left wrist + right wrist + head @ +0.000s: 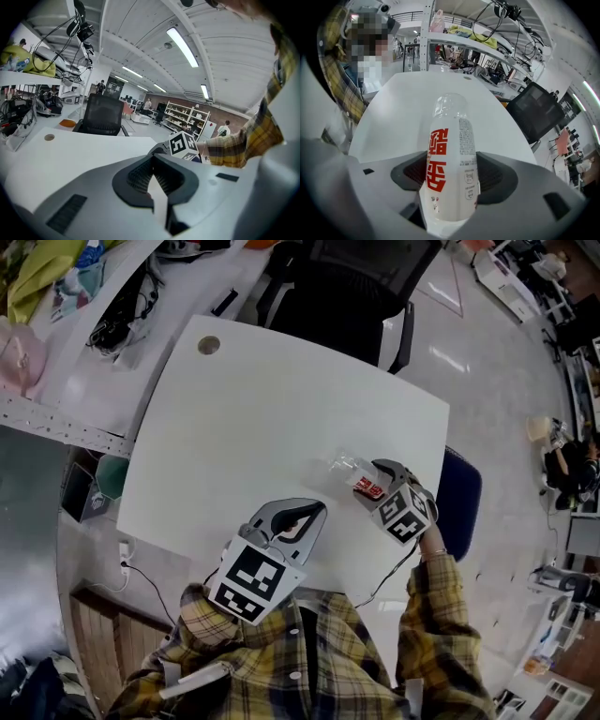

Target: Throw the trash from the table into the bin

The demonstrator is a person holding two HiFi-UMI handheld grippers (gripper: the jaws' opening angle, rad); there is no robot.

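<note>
A clear plastic bottle [449,164] with a white label and large red characters sits clamped between the two dark ribbed pads of my right hand-held gripper [380,482]. The pads press its lower body from both sides, and its clear far end points away from me over the white surface [262,409]. From the head view, the bottle is at about 4 o'clock on the surface, close to the right edge, with its clear end aimed toward 10 o'clock. I cannot tell whether it touches the surface or is held just above it.

My left hand-held gripper [315,510] is at about 6 o'clock, near the edge closest to me. It is clenched with the pads pressed together, and nothing is between them.

A small round grommet [208,345] sits in the surface's far corner at about 11 o'clock. A black office chair [347,287] stands beyond the far edge at 12 o'clock. My yellow plaid sleeve [436,615] runs back from the right hand-held gripper.
</note>
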